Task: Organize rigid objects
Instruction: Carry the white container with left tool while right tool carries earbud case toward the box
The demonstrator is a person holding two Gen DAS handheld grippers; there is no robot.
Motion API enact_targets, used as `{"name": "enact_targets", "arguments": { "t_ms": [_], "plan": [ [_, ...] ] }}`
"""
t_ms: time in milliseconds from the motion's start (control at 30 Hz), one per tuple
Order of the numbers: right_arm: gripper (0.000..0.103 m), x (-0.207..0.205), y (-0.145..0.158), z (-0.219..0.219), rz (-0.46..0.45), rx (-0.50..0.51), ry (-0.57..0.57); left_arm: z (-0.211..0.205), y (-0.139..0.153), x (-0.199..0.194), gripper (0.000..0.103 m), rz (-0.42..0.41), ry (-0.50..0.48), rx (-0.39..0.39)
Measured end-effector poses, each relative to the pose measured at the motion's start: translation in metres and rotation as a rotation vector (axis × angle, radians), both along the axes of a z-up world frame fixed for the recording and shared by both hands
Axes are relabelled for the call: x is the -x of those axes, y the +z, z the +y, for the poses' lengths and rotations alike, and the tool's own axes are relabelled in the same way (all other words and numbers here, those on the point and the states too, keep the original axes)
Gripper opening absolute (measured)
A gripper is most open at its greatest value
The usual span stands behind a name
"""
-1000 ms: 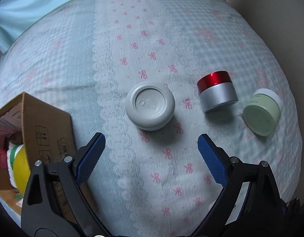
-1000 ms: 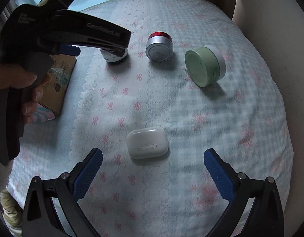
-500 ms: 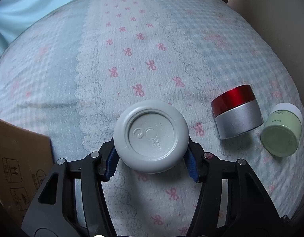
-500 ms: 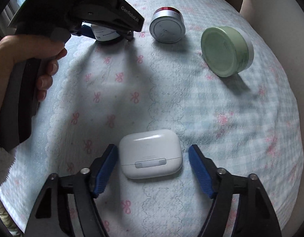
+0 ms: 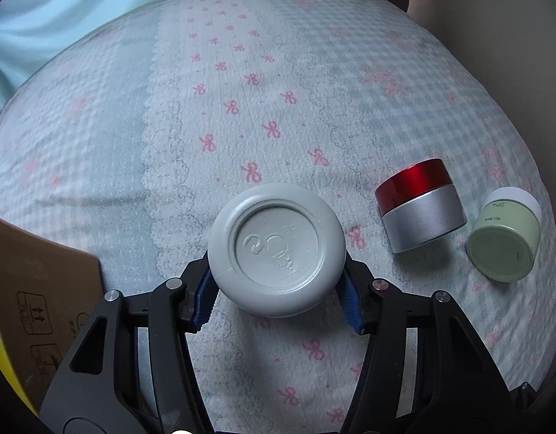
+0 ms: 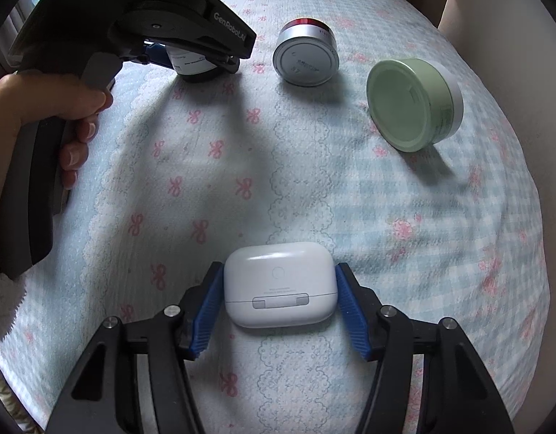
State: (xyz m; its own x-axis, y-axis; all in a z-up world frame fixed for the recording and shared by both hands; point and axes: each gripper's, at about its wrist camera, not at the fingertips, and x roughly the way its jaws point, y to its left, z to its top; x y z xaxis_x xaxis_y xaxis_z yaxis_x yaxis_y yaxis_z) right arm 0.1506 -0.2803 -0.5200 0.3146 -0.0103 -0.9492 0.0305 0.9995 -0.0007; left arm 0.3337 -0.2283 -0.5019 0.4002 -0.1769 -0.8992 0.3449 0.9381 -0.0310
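Closed both sets of jaws since a second ago: left hand-held gripper (image 5: 278, 294) from wide open to clamped on the grey round jar (image 5: 277, 253); right hand-held gripper (image 6: 278, 305) dropped lower and just finished closing on the white earbud case (image 6: 281, 284). Also shifted the left one forward, so the grey jar went from well ahead of the fingers to between them.

Left: grasping the grey jar, blue pads (image 5: 204, 298) pressed against both sides, moulded base facing the camera. Seen from the right wrist, same jar pinched under the left tool, a hand (image 6: 43, 108) wrapped round the grip.

Right: blue pads (image 6: 205, 311) touching both ends of the earbud case, hinge side toward the camera. Lifted or not: cannot tell.

Ahead-right of the left hand-held gripper: red-and-silver jar (image 5: 420, 206) lying tilted, then the green jar (image 5: 502, 240) on its side just beyond, near each other but apart. Both well ahead of the right hand-held gripper too, green one furthest right.

Cardboard box (image 5: 39, 289) flap close at the left hand-held gripper's left, something yellow (image 5: 7, 372) below it.

All resting on a bed cover (image 5: 242, 108) with pink bows and lace strips.
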Motion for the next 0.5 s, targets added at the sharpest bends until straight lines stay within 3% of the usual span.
{"name": "enact_targets", "arguments": {
  "t_ms": [267,500],
  "plan": [
    [0.056,0.010,0.024,-0.009,-0.038,0.014,-0.019,0.002,0.040,0.019,0.053,-0.045,-0.009,0.021],
    [0.056,0.028,0.072,-0.017,-0.118,0.025,-0.027,0.013,0.103,0.048,0.053,-0.098,0.015,0.057]
  ]
}}
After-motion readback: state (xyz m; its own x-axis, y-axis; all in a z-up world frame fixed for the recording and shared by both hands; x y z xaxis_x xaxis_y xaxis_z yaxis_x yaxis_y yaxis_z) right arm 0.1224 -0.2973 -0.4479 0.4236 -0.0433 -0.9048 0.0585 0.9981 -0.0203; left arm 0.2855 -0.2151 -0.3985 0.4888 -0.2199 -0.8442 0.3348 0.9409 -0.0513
